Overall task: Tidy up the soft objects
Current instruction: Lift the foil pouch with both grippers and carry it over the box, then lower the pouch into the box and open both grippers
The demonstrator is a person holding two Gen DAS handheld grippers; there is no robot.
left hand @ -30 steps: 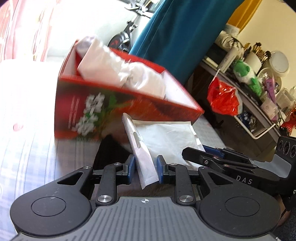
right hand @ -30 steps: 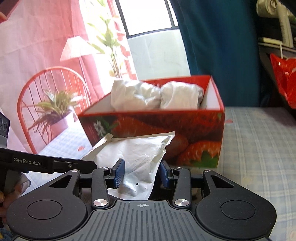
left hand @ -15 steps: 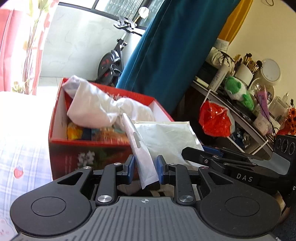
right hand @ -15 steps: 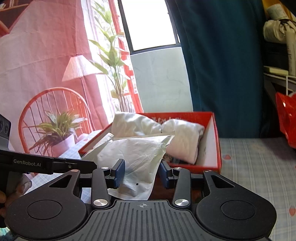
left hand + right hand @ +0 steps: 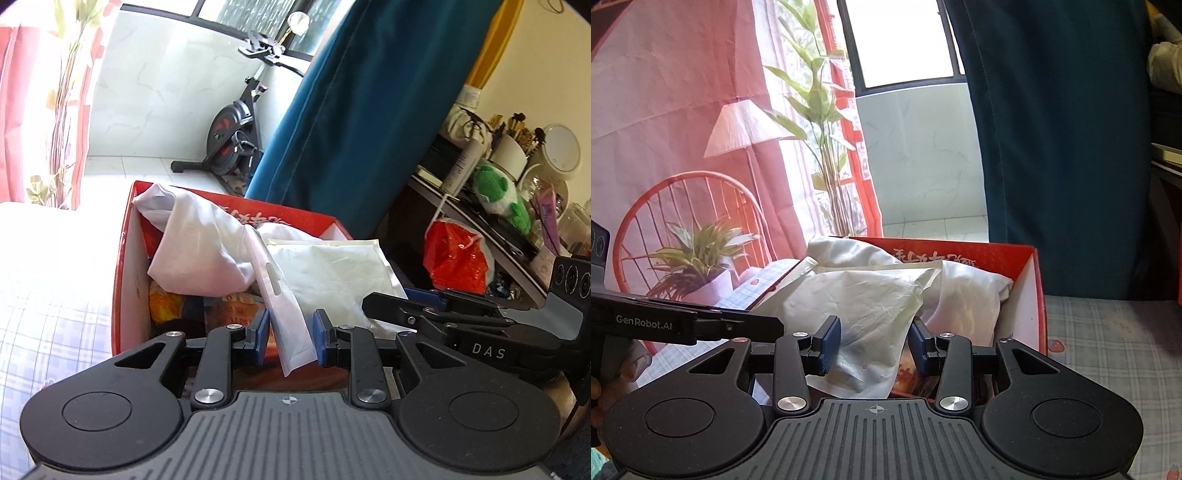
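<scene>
Held aloft between left gripper (image 5: pixel 289 341) and right gripper (image 5: pixel 873 345), each clamped on one end of the white packet (image 5: pixel 332 275), long axis spanning both tools. Just ahead and below, open red box (image 5: pixel 1032 295), white bundle (image 5: pixel 199 251) inside.

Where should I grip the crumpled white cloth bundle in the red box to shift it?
Judging by its pose, pinch the white cloth bundle at its raised corner by the red box back wall, coming from above: that end stands clear, while the white plastic bag overlaps the other.
</scene>
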